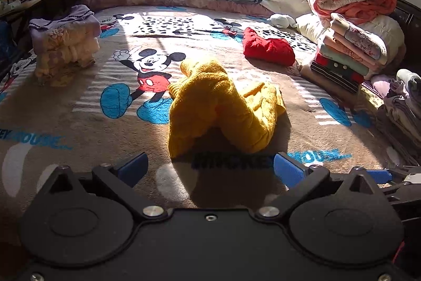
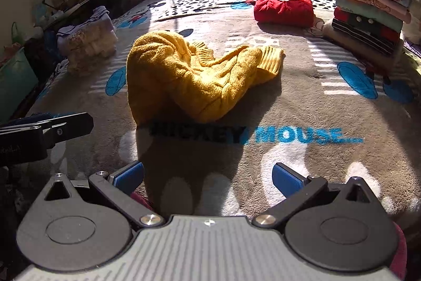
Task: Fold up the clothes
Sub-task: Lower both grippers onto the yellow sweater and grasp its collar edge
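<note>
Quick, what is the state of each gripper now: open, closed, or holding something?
Left gripper: open, holding nothing; yellow sweater lies ahead, untouched.
Right gripper: open, holding nothing.

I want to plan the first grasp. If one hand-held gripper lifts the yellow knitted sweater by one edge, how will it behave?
The yellow sweater lies crumpled in soft humps, so it will probably droop and unfold rather than hold its shape. Its thick cable knit suggests some weight, so the hanging part may stretch. The ribbed cuff looks rough enough that slipping seems unlikely.
</note>
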